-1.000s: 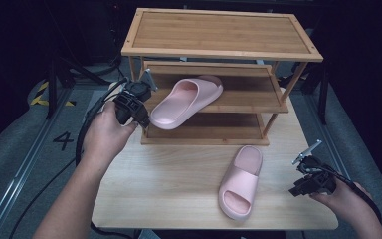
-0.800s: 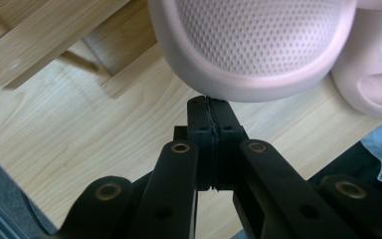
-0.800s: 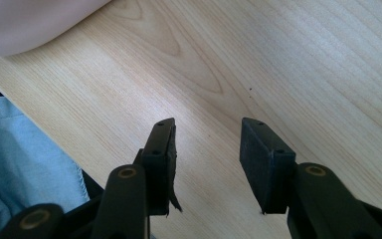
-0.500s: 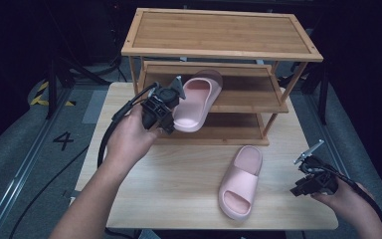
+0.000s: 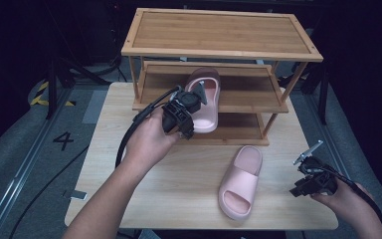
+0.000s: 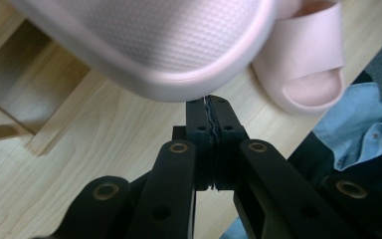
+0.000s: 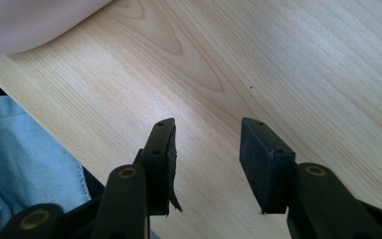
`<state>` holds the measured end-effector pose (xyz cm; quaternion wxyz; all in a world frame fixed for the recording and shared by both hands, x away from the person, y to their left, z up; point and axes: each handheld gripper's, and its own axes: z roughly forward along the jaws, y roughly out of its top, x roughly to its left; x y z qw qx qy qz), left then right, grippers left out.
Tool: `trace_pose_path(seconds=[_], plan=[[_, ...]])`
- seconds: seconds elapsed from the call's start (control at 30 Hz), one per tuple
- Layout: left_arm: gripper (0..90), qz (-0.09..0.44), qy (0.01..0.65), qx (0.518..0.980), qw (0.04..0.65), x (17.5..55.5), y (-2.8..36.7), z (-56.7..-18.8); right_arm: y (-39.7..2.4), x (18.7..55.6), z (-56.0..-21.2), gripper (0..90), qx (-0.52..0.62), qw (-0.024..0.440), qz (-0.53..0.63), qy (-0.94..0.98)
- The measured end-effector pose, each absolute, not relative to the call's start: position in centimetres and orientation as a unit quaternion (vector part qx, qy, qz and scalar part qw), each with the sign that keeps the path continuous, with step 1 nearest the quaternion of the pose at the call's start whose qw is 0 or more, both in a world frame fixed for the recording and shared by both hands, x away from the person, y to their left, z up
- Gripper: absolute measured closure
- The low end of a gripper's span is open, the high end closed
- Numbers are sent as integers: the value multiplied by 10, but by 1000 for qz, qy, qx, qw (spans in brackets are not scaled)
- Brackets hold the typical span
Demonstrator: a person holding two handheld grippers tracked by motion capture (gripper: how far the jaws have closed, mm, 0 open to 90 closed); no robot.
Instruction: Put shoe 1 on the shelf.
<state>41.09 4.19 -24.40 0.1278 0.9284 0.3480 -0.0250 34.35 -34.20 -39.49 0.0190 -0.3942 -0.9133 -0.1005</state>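
Since the earlier frame, the held pink slipper (image 5: pixel 205 99) has been carried rightward onto the middle shelf (image 5: pixel 248 94) at frame centre, its edge pinched by the left gripper (image 5: pixel 191 99). At lower right, the right gripper (image 5: pixel 308 159) is held with jaws apart, empty.

Bare table (image 5: pixel 179 184) lies open near the rack (image 5: pixel 219 50); the loose slipper (image 5: pixel 239 181) blocks the right-centre, and the middle shelf's right half (image 5: pixel 251 92) seems free.

Two pink slippers (image 5: pixel 205 98) (image 5: pixel 239 181), one wooden rack (image 5: pixel 222 36)
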Motion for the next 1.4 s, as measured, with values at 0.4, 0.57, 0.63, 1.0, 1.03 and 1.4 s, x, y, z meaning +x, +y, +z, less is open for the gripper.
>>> trace_pose_path(seconds=[0.4,0.57,0.63,1.0,1.03,1.4], plan=[[888,-11,305,943,133,398,13,-241,-341,338,-398,582,-397,20,-95,-913],[896,-14,311,939,144,415,12,-243,-347,334,-398,582,-404,21,-93,-910],[895,0,315,938,144,418,11,-243,-349,333,-399,582,-406,21,-94,-909],[880,-9,311,938,155,445,2,-247,-353,326,-401,580,-411,24,-94,-906],[880,-6,310,938,156,447,1,-247,-353,326,-401,580,-411,24,-94,-906],[808,28,324,935,142,460,-5,-249,-335,326,-395,575,-382,23,-98,-919]])
